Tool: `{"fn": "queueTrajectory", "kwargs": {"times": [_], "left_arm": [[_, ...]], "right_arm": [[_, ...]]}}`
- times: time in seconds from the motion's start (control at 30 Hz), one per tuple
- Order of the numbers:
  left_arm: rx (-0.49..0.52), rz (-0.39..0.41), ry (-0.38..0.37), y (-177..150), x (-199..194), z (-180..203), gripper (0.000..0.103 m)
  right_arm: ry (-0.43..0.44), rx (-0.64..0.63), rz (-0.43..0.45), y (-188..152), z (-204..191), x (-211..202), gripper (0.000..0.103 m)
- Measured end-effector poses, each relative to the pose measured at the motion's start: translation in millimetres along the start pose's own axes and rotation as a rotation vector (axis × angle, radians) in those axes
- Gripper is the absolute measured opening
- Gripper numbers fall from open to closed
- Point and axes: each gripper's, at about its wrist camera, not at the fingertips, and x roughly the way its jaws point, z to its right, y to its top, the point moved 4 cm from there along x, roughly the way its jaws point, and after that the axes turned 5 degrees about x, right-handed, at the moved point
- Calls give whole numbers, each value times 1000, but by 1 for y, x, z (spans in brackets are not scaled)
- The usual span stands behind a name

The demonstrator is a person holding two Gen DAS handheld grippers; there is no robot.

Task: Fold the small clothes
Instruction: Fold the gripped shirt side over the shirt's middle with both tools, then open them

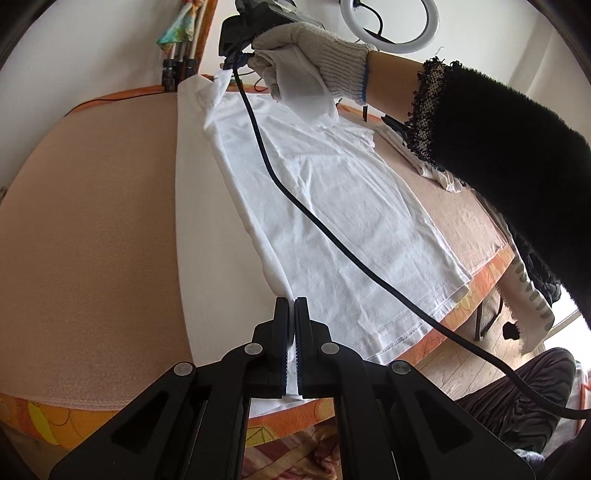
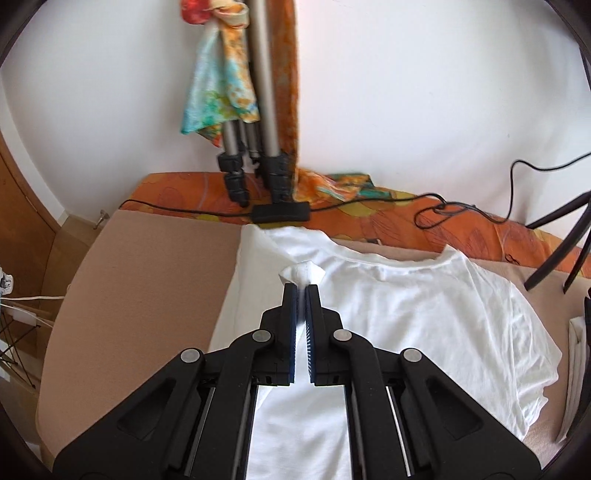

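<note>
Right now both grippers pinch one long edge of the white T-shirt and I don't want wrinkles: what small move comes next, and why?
Probably carry that edge across toward the far side. The left gripper pinches the hem corner and the right gripper the shoulder of the white T-shirt, which lies flat on the beige mat.

A folded tripod [image 2: 255, 140] stood at the far edge of the beige mat [image 2: 147, 295] with a colourful scarf [image 2: 218, 92] draped on it – a black adapter box [image 2: 280, 212] lay at its feet on the orange patterned cover [image 2: 480, 229]; a ring light [image 1: 391, 26] hung near the wall
</note>
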Motion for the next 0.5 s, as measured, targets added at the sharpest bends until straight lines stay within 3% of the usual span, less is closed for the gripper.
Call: {"fn": "queueTrajectory", "kwargs": {"times": [0.37,0.43,0.5], "left_arm": [[62,-45,-21,4,18,22,2],[71,-96,-49,1,25,26,8],[88,-112,-61,-3,25,32,23]], "right_arm": [[-67,-13,-29,-7,30,16,5],[-47,-11,-93,-12,33,26,5],[-120,-26,-110,-16,39,29,12]]}}
